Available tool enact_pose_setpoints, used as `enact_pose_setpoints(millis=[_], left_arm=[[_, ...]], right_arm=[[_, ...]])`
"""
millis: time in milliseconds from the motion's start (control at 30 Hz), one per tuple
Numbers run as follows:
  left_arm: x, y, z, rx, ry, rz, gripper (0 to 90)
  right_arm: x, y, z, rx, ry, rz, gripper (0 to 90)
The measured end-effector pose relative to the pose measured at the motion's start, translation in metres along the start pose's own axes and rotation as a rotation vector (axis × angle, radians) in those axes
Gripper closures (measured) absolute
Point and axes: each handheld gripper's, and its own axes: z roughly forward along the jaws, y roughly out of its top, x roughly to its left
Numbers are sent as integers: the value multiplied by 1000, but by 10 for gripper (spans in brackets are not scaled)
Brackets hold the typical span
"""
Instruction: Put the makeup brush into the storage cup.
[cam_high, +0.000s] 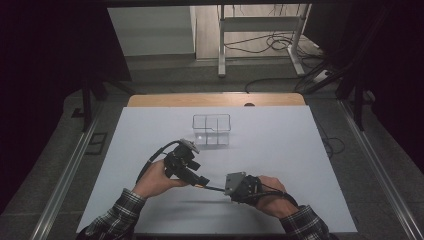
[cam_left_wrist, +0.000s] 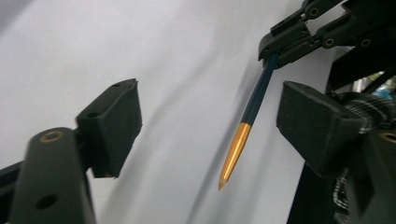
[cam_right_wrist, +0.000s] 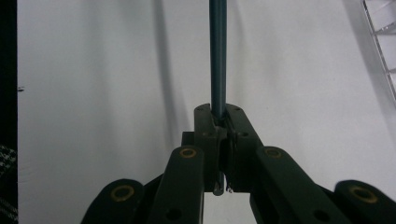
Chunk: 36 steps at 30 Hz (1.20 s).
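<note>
A slim pen with a dark teal barrel (cam_left_wrist: 256, 100) and a gold pointed tip (cam_left_wrist: 233, 154) hangs just above the white table. My right gripper (cam_right_wrist: 218, 116) is shut on the barrel's rear end, and the pen (cam_right_wrist: 217, 56) runs straight out ahead of its jaws. My left gripper (cam_left_wrist: 212, 116) is open, its pads (cam_left_wrist: 116, 121) wide apart on either side of the pen's tip and touching neither side of it. In the high view the left gripper (cam_high: 200, 179) faces the right gripper (cam_high: 223, 189) near the table's front, with the pen (cam_high: 212, 188) bridging them.
A clear plastic box with compartments (cam_high: 211, 129) stands at the middle of the white sheet (cam_high: 290, 150), beyond both hands; its corner (cam_right_wrist: 380, 28) shows in the right gripper view. A wooden edge (cam_high: 215, 99) runs along the table's far side.
</note>
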Motion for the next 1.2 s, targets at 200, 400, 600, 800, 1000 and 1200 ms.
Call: enact_pose_setpoints(millis=[200, 400, 600, 800, 1000, 1200], left_arm=[[-1, -2, -6, -26, 42, 19, 112], [-2, -8, -9, -67, 61, 2, 83], [-3, -13, -14, -109, 82, -20, 78], [-4, -18, -21, -144, 109, -29, 73], [-5, -23, -23, -166, 125, -57, 66], [-2, -30, -26, -209, 134, -87, 71]], right_arm=[[-1, -2, 0, 10, 2, 20, 851], [-1, -4, -1, 21, -11, 58, 851], [-4, -8, -2, 22, -33, 80, 851], [-7, -12, -5, 15, -50, 119, 850], [-10, -15, -6, 16, -57, 167, 851], [-13, -18, -8, 8, -61, 221, 850]])
